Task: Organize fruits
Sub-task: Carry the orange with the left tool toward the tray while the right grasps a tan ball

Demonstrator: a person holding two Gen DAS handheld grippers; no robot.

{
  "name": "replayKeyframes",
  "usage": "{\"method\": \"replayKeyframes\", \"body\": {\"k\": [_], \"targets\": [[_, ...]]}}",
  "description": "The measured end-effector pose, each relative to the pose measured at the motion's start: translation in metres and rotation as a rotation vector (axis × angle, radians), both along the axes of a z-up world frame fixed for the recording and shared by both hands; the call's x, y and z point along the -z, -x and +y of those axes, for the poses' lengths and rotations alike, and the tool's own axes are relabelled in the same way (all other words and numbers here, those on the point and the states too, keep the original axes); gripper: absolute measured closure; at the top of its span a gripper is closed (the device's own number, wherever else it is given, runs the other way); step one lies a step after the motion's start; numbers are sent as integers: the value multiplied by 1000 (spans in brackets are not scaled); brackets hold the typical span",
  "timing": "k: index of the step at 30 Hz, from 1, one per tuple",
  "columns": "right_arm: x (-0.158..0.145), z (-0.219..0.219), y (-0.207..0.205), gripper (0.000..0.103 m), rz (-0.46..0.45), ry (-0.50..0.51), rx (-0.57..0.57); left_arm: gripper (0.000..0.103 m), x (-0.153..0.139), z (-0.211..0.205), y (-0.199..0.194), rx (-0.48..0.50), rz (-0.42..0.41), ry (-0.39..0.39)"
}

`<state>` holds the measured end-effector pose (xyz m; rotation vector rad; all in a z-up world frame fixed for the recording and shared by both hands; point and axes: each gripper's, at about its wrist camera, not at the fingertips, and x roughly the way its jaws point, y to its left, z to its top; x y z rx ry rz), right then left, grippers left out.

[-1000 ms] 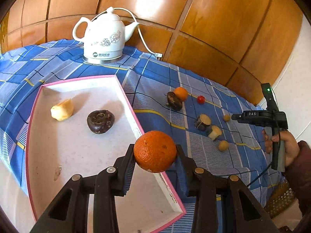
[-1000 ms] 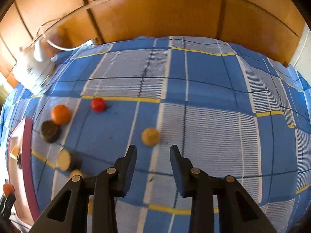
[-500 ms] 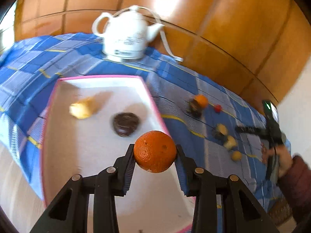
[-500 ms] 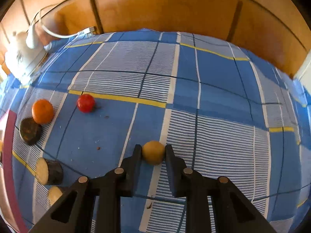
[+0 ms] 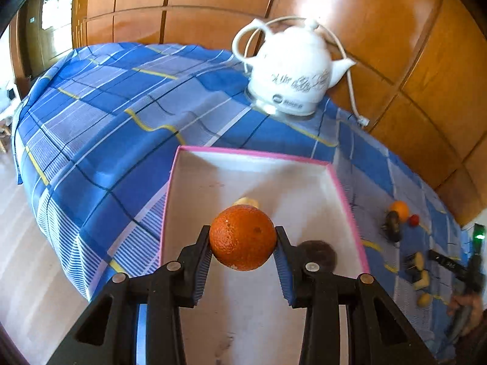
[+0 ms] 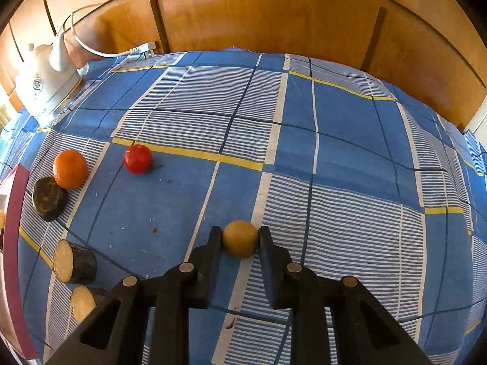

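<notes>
1. The left tongs (image 5: 243, 241) are clamped on a large round orange with pitted skin (image 5: 242, 237), one blue-padded finger on each side of it, held above the pink-rimmed white tray (image 5: 345, 194).
2. In the left wrist view a pale yellow fruit piece (image 5: 246, 202) shows just past the orange at 12 o'clock, mostly hidden behind it, and a dark brown round fruit (image 5: 318, 252) lies on the tray floor at 3 o'clock from the orange.
3. The tray sits on a table covered with a blue, white and yellow checked cloth (image 5: 121, 115); a white ceramic electric kettle with a white cord (image 5: 289, 70) stands beyond the tray's far rim, at about 1 o'clock.
4. The right tongs (image 6: 240, 237) are closed around a small round yellow-brown fruit (image 6: 240, 238) that rests on the cloth; both finger tips touch its sides.
5. In the right wrist view, at 10 o'clock from that fruit, a small red tomato-like fruit (image 6: 137, 158) lies alone on the cloth.
6. Farther toward 9 o'clock a smaller orange (image 6: 70, 168) touches a dark brown chunk (image 6: 49, 198).
7. At 8 o'clock two dark-skinned cut pieces with pale faces lie close together: one (image 6: 73, 263) nearer the middle, the other (image 6: 83, 302) partly hidden by the tongs' body.
8. The tray's pink edge (image 6: 13, 243) runs along the far left margin of the right wrist view, and the kettle (image 6: 42, 79) stands at the upper left.
</notes>
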<state>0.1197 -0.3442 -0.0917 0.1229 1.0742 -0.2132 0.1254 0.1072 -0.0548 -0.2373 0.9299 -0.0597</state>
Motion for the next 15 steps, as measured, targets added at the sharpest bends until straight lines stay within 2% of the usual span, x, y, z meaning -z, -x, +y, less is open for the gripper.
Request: {"method": "replayKeyframes", "body": {"k": [4, 6, 7, 15], "targets": [[1, 1, -1, 79, 0, 10, -7, 62, 11, 0, 2, -3, 23, -21], [0, 1, -1, 79, 1, 11, -7, 50, 13, 3, 6, -22, 22, -17], [0, 1, -1, 79, 0, 11, -7, 48, 14, 3, 7, -30, 16, -24], [1, 3, 0, 79, -9, 29, -10, 44, -4, -5, 32, -44, -47, -99]]}}
